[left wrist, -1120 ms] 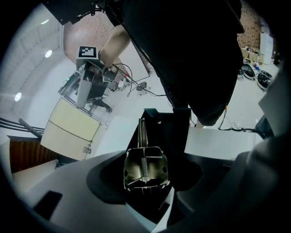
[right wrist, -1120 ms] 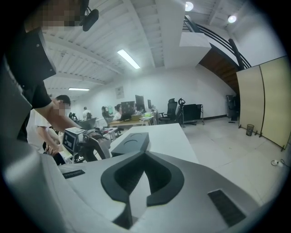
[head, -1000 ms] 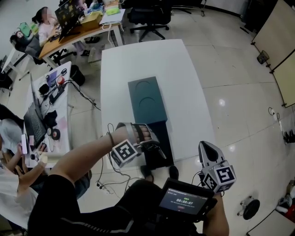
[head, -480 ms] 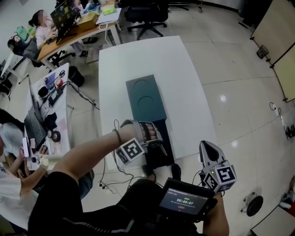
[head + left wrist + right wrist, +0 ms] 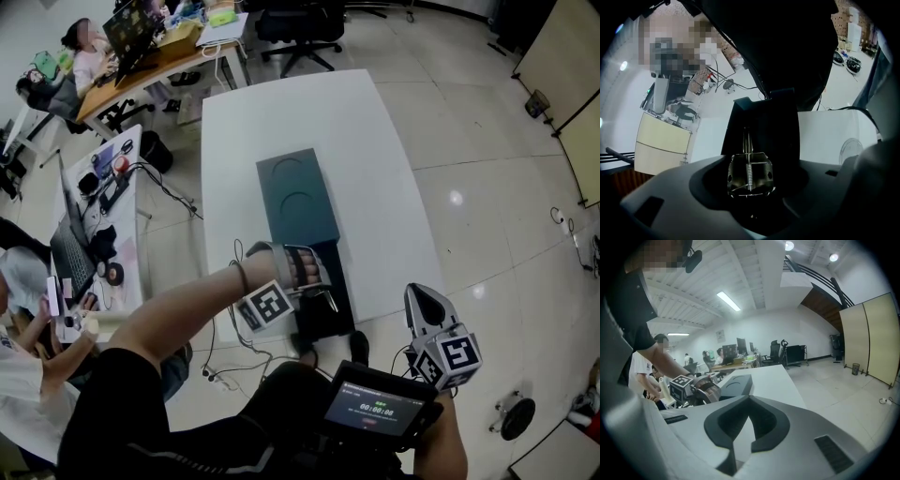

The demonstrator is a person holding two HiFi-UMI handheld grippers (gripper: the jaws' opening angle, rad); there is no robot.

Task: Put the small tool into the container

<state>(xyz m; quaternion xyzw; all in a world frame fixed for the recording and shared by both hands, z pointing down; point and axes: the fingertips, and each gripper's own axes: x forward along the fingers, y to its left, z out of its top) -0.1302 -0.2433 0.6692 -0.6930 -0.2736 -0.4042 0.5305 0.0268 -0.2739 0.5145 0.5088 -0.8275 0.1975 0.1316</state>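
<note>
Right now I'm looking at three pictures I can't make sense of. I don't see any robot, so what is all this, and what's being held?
There is no robot: a person holds a hand-worked two-jaw tool in each hand. The wide picture comes from a camera on the person's head, looking down. The other two come from cameras riding on each tool, looking along its jaws. On the white table lie a dark green box and, nearer the person, a black container. The left tool hangs over that container and grips a small metal implement with a spring, seen best in the left gripper view. The right tool is off the table's near corner, jaws apart and empty. The cubes with square patterns are parts of the tools.
</note>
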